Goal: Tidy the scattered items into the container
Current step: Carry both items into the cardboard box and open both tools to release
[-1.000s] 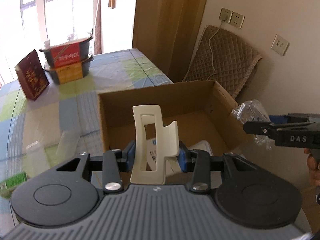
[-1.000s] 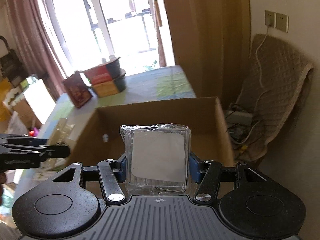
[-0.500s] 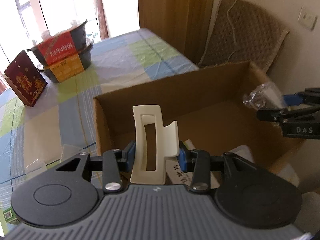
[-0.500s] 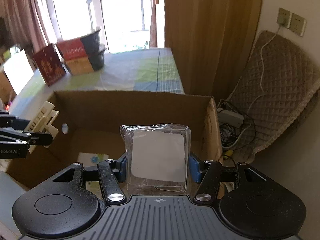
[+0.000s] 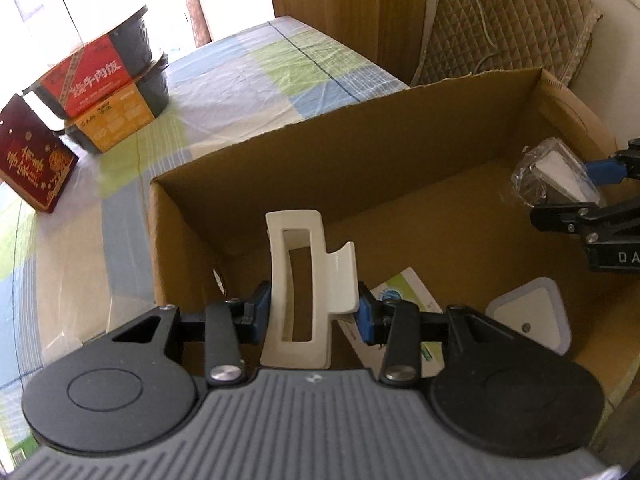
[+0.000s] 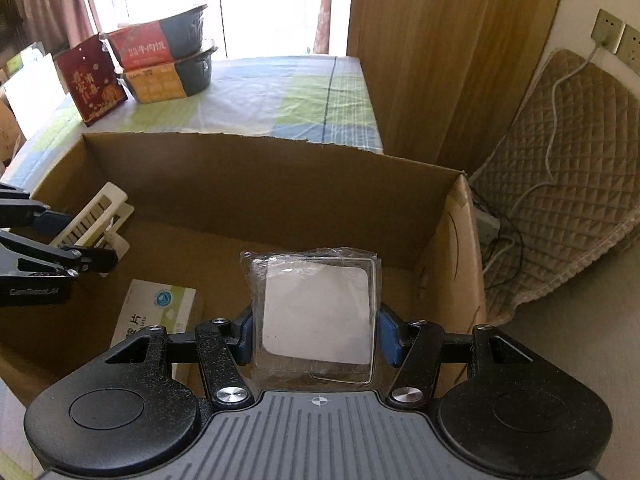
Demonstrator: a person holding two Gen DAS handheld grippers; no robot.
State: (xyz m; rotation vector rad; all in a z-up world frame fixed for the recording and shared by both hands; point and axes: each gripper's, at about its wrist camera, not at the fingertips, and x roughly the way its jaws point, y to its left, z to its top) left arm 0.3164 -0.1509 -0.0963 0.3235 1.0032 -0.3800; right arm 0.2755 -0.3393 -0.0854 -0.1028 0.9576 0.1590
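Currently logged: my left gripper [image 5: 312, 312] clamps a cream hair claw clip [image 5: 306, 292], long axis upright, above the cardboard box [image 5: 360, 152] near its left wall. My right gripper [image 6: 316, 338] clamps a plastic-wrapped white pad [image 6: 316, 320] over the box's right half; both items hang directly above the floor.

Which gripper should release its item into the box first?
Right, probably. The right gripper holds the wrapped square packet over bare floor of the cardboard box; the left gripper's hair claw hangs near the box's left wall.

One cardboard box [image 5: 400, 128], one hair clip [image 5: 308, 280], two stacked food tubs [image 5: 104, 92], two grippers [image 5: 312, 312].
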